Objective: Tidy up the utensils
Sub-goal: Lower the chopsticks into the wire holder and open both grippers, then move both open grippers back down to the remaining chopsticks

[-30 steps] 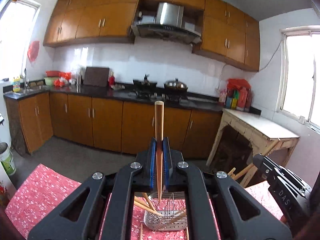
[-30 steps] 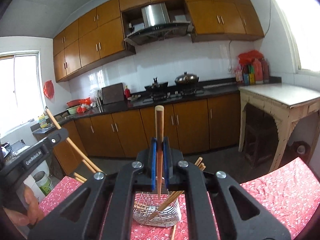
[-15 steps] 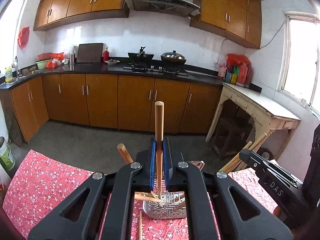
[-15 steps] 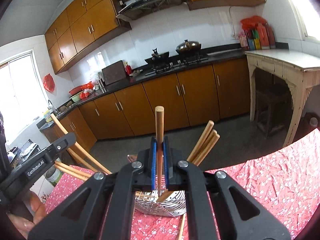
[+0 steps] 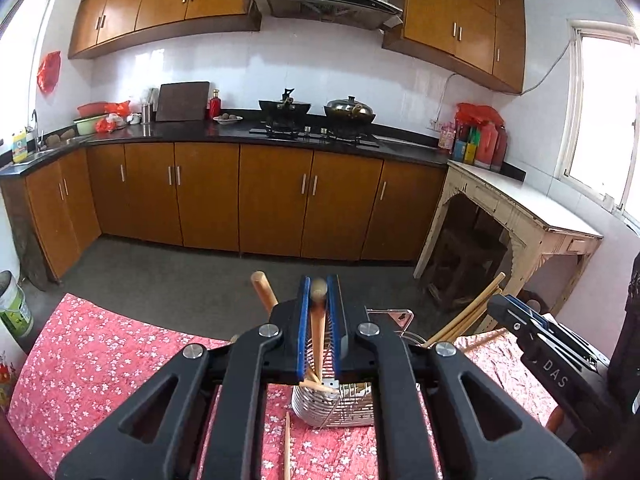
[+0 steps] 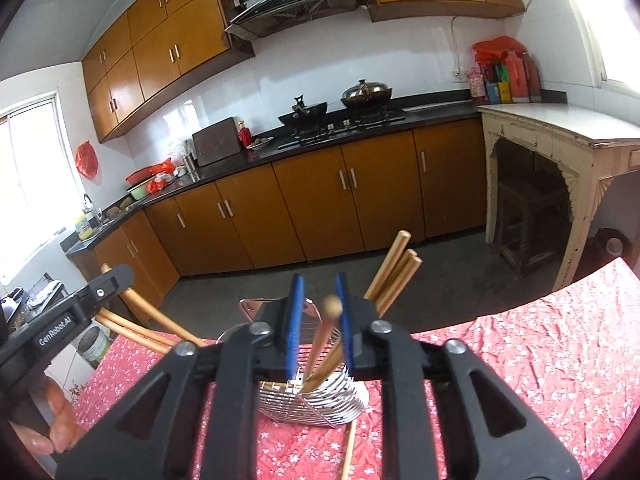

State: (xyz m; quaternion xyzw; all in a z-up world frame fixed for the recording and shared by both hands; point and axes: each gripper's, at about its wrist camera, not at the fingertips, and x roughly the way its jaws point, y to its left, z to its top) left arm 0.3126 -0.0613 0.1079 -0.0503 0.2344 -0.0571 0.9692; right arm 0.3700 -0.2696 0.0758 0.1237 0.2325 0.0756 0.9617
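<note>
Here both claws hang over the rack on the table. The left claw and right claw have just been opening, each freeing its chopstick, released tip-down into the rack to stand with the others.

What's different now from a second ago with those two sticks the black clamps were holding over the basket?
Both clamps came down toward the wire basket and their jaws have just been opening. The left gripper and the right gripper have let go: each chopstick now stands lower, loose between the blue pads, dropping in beside the chopsticks already there. The basket, the red floral cloth and the stray chopstick on the cloth stayed put.
</note>
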